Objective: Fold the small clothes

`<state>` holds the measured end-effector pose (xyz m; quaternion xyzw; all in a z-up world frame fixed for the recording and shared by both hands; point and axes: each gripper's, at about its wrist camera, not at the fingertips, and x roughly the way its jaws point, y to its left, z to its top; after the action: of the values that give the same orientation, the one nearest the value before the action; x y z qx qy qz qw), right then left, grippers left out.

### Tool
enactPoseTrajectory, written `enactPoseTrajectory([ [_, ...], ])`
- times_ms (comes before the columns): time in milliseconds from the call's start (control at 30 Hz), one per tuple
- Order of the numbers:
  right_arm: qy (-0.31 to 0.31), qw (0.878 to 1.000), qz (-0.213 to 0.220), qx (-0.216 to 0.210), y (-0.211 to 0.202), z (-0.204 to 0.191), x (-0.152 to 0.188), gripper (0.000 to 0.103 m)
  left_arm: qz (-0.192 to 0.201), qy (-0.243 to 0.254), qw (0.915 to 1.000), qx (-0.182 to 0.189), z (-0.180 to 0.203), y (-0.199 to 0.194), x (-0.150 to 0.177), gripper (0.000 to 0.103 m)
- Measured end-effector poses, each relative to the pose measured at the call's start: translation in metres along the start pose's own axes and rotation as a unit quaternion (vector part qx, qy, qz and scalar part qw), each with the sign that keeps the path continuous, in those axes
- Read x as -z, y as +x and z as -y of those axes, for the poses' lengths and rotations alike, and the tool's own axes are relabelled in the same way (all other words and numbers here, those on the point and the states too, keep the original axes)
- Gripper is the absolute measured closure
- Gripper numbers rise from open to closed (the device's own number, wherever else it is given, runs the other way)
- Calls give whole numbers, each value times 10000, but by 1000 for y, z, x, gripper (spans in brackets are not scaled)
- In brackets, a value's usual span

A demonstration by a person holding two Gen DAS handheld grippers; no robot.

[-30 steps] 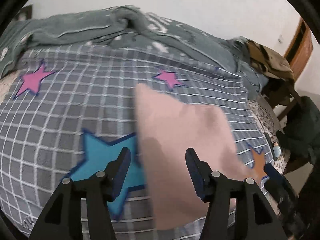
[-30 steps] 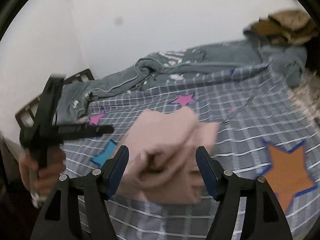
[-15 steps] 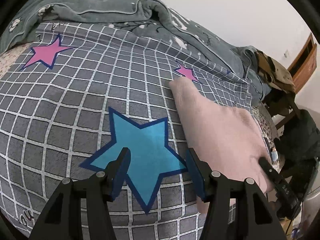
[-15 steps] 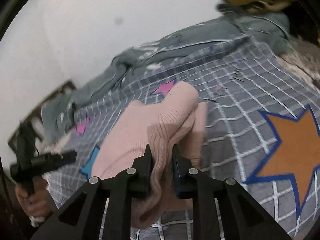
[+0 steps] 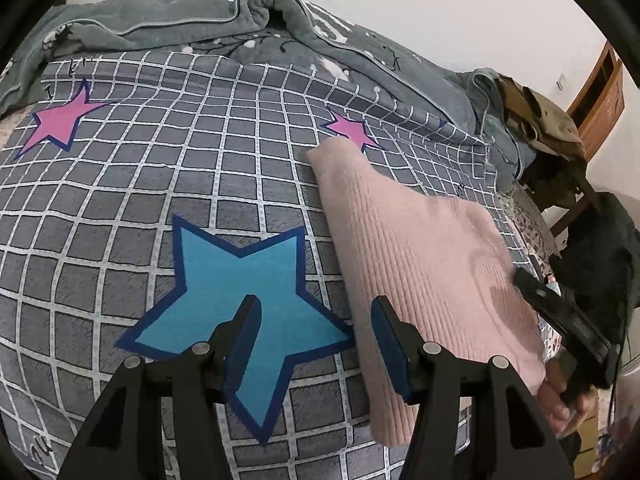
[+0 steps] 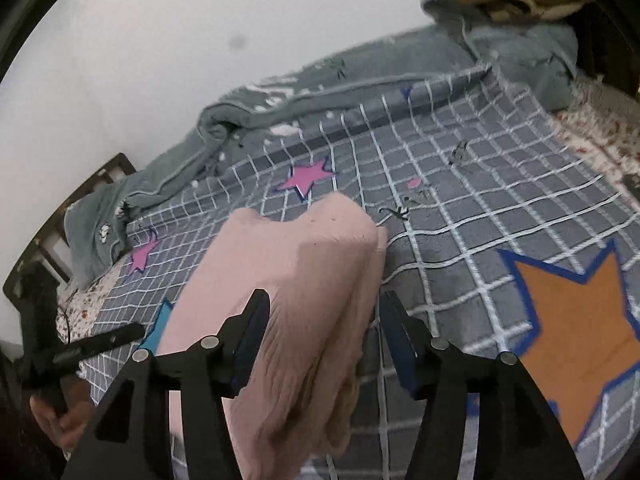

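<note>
A folded pink knit garment (image 5: 420,256) lies on the grey checked bedspread (image 5: 160,184). It also shows in the right wrist view (image 6: 288,300), folded in layers. My left gripper (image 5: 316,332) is open and empty, over a blue star (image 5: 248,284) just left of the garment. My right gripper (image 6: 324,332) is open, its fingers either side of the garment's near folded edge, not gripping it. The right gripper (image 5: 560,320) shows in the left wrist view at the garment's right edge.
A grey-green blanket (image 5: 240,24) is bunched along the far side of the bed by the wall. A chair with clothes (image 5: 552,136) stands at the far right. An orange star (image 6: 580,320) marks the bedspread to the right. A dark bed frame (image 6: 60,216) shows at left.
My right gripper was shut on the garment's folded edge half a second ago and has opened. The garment has been laid flat. My left gripper moved left, off the garment, over the blue star.
</note>
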<state>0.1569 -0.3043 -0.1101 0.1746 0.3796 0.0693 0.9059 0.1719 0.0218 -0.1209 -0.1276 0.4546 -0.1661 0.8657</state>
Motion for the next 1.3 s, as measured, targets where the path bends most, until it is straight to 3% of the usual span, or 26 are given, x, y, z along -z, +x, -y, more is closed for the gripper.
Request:
enactPoseTrajectory([
  [100,-61,9993,-359,-5,32,1,-1,79,-41,63,9999,-104,3,5,-1,48],
  [200,-445,9985,243,-208,11,-2,-5,93,-46,81,9997,-232,4,6,-2,48],
  [267,-152,9978,524,-380,2,14,-11,92,-27,20,9998,-207,3,6,-4,48],
  [400,-56,9990,-420,-165,49,31,-4,84,-57,-20,10000,-32,11,10,-7,48],
  [433,-64,9992,-374,-137,47,34,-3,73,-61,11,10000,-17,14,9,-6,48],
  [500,14,9999,-148,-72,27,38,-6,65,-37,128,9999,-12,19,7,-3,48],
  [667,153,9994,245,-171,-21,37,-6,64,4,270,9996,-20,25,0,4,48],
  [867,-94,9957,-79,-923,-34,14,26,61,-16,225,9997,32,27,-5,8,48],
  [900,-202,9964,-92,-823,-33,10,29,71,-18,226,9997,22,27,-7,8,48],
  [933,-326,9982,-49,-509,-28,6,32,96,4,229,9997,20,27,-10,8,48],
  [1000,-227,9990,29,-394,-28,11,31,97,69,265,9996,3,27,-18,9,48],
  [1100,266,9959,305,-814,-42,32,29,97,158,315,9994,-23,25,-28,13,45],
  [1300,-243,9993,-277,36,-8,22,47,98,29,396,9992,90,36,-23,21,45],
])
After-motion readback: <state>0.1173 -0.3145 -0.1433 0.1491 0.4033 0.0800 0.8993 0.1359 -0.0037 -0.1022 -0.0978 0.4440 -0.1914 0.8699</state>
